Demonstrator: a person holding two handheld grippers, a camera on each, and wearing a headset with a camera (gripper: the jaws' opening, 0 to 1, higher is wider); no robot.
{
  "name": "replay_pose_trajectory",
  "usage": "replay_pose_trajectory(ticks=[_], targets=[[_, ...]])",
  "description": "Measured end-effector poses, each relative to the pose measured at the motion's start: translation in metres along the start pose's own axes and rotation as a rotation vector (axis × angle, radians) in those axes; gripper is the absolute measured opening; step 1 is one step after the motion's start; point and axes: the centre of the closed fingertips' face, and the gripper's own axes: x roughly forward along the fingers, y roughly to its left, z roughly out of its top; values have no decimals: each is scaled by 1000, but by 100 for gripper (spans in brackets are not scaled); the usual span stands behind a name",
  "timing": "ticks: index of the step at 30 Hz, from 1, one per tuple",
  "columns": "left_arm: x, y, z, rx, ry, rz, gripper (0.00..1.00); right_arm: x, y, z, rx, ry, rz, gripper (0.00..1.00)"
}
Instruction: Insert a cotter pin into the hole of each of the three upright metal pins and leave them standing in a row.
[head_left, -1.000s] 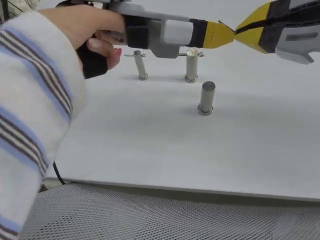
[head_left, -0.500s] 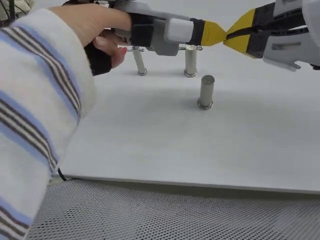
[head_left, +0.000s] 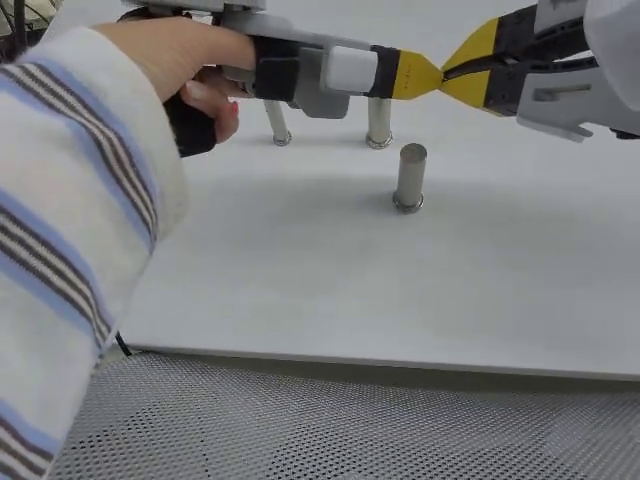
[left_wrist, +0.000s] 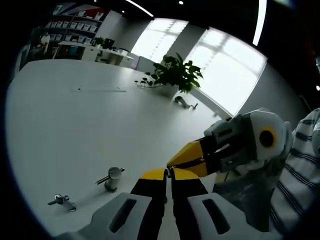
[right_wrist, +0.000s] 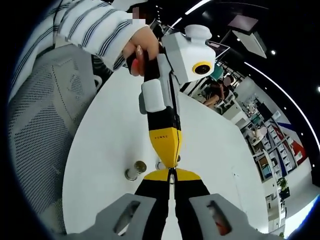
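Three upright metal pins stand on a white table (head_left: 300, 280). In the head view the far-left pin (head_left: 277, 125) and far-right pin (head_left: 379, 122) stand side by side at 12 o'clock. The near pin (head_left: 410, 177) stands at 5 o'clock from the far-right one, out of line with the pair.

In the left gripper view, two pins each hold a cotter pin (left_wrist: 103, 180) crosswise through the hole near the top. The near pin's top looks bare, so its hole is probably the one left to fill.

Above the pins, at 1 o'clock, the left gripper (head_left: 432, 77), held in a hand (head_left: 185, 60), meets the right gripper (head_left: 455, 80) tip to tip. Both sets of jaws are pressed together. This looks like a handover or re-grip of the last cotter pin, but anything pinched between them is too small to make out.
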Motion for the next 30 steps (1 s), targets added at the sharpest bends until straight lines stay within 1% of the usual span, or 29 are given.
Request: replay_pose_trajectory(ticks=[3,8,13,15,17,19,22,24,26,27,30], targets=[[0,0,1,-8,-8,-4,0,-1,0,0,14,-6,0,0],[1,0,1,-21,-16,4,0,-2,0,-1,30,-9,3,0],[3,-2,-1,-21,-11,15,0,-3,1,-3,48,-9,14,0],[3,-2,-1,-41,-11,14,0,-3,2,-4,43,-14,16,0],[4,-1,-2,-44,-9,14,0,-3,3,-4,52,-16,22,0],[3,-2,-3,-30,-3,16,0,-3,3,-4,54,-20,29,0],[2,-2,-4,-17,1,22,0,-2,5,-6,37,-14,32,0],[1,-2,-5,-2,4,23,0,-3,5,-9,41,-7,33,0],[-1,-3,-7,29,12,24,0,-4,6,-10,62,-13,41,1],[-2,-3,-8,54,15,30,0,-4,6,-12,83,-15,46,2],[-5,-4,-10,93,20,37,0,-5,6,-15,131,-19,65,2]])
